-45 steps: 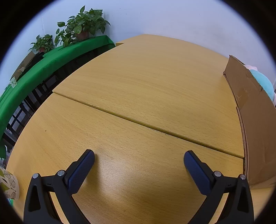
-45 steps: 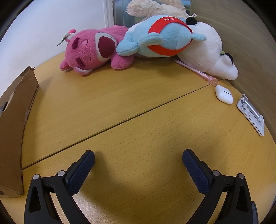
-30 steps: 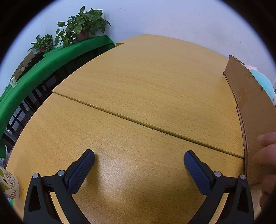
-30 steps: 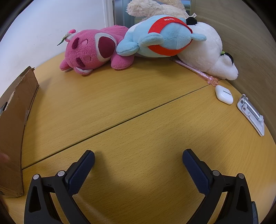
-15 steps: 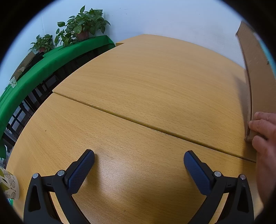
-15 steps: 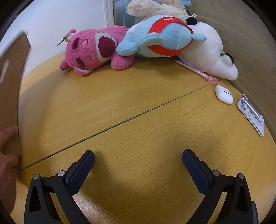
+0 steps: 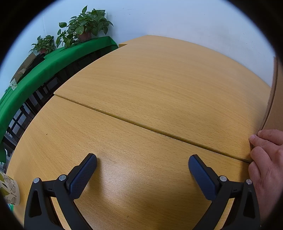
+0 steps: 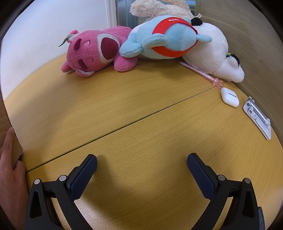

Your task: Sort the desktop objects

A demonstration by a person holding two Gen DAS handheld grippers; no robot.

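Note:
My left gripper [image 7: 142, 160] is open and empty, low over the bare wooden table [image 7: 159, 92]. My right gripper [image 8: 142, 159] is open and empty too. In the right wrist view a pink plush [image 8: 93, 51], a blue plush with a red band [image 8: 166, 42] and a white plush [image 8: 215, 54] lie at the far edge. A pink pen [image 8: 199, 71], a white earbud case [image 8: 229, 97] and a silver clip-like holder [image 8: 257, 116] lie at the right. A bare hand [image 7: 265, 159] holds a cardboard box [image 7: 274, 99] between the two grippers; the hand also shows in the right wrist view [image 8: 10, 169].
A green-covered shelf [image 7: 44, 70] with potted plants [image 7: 84, 26] runs along the left. A patterned paper cup [image 7: 9, 189] stands at the table's left edge. A wooden panel [image 8: 256, 44] closes the right side. A cream plush [image 8: 159, 8] lies behind the others.
A bare hand has come in and taken hold of the cardboard box, tilting and lifting it off the table toward the edge of both views. Both grippers have stayed still and open.

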